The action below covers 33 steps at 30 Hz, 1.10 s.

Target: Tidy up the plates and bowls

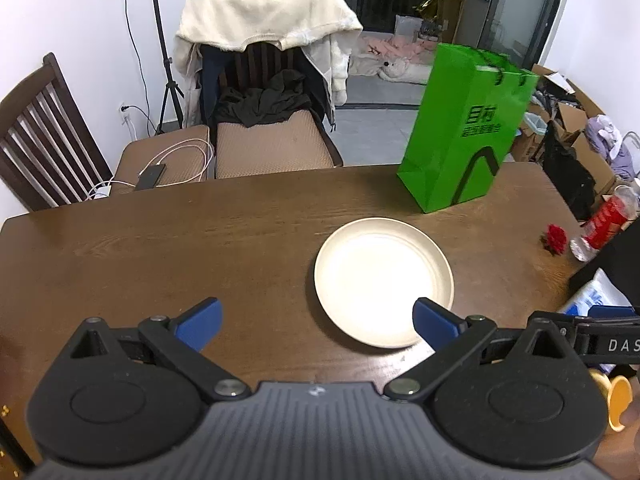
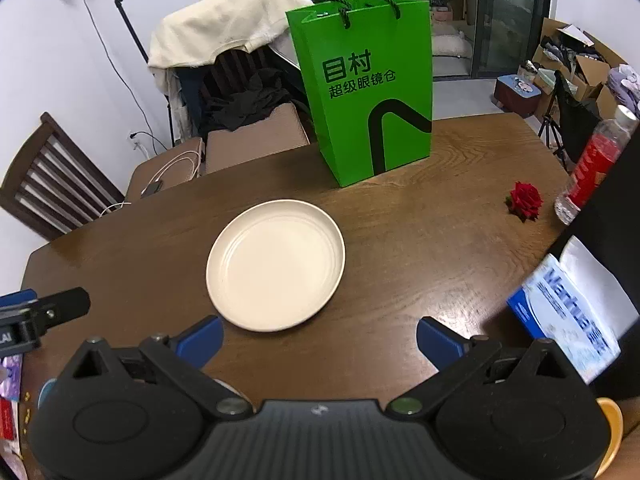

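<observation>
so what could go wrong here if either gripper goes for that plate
1. The cream plate lies flat on the table, its low rim hard to get a finger under; it may slide instead of lifting.
2. The green paper bag stands just behind it; a pushed plate could knock it over.
3. The left gripper and right gripper, both open, flank the plate and could collide.

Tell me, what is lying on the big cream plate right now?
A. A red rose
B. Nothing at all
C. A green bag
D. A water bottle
B. The cream plate is bare; the red rose lies apart on the table, the green bag stands behind the plate, and the bottle is off at the table's edge.
</observation>
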Each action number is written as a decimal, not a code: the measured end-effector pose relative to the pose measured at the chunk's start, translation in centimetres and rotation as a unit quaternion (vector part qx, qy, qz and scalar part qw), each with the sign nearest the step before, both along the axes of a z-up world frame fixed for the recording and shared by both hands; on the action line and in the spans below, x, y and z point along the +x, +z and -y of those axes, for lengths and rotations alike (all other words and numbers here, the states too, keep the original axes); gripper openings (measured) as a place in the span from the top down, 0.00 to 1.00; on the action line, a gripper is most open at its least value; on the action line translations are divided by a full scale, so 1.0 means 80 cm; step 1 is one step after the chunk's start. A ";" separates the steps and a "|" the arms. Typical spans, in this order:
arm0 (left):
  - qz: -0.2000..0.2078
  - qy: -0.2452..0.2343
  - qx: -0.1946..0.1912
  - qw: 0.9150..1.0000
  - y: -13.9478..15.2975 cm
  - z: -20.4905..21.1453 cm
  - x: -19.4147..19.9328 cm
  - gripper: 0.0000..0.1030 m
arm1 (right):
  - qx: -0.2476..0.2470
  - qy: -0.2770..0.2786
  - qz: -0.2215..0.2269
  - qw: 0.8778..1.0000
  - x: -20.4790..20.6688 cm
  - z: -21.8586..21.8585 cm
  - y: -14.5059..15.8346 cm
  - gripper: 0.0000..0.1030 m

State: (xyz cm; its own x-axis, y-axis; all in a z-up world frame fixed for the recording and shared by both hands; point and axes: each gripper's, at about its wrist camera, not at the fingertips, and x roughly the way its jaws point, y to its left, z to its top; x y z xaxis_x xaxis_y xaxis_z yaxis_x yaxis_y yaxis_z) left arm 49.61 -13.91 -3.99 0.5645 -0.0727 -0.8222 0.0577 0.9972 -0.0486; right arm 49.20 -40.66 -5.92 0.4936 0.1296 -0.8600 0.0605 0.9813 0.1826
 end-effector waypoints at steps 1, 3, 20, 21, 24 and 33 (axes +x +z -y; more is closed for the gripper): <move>-0.003 0.001 0.002 1.000 -0.005 0.001 0.010 0.00 | 0.000 -0.002 -0.002 1.000 0.008 0.000 -0.004 0.00; -0.006 0.001 0.007 1.000 -0.014 0.004 0.030 0.00 | -0.003 -0.007 -0.008 1.000 0.026 0.001 -0.015 0.00; -0.064 0.017 0.032 0.997 -0.112 0.010 0.176 0.01 | -0.016 -0.024 -0.056 0.998 0.154 -0.006 -0.109 0.01; -0.067 0.017 0.031 0.997 -0.119 0.011 0.183 0.02 | -0.018 -0.024 -0.057 0.998 0.160 -0.007 -0.114 0.01; -0.079 0.017 0.028 0.996 -0.141 0.012 0.196 0.06 | -0.020 -0.023 -0.062 0.998 0.175 -0.010 -0.127 0.05; -0.109 0.007 0.013 0.994 -0.188 0.010 0.207 0.27 | -0.019 -0.019 -0.075 0.997 0.196 -0.009 -0.168 0.23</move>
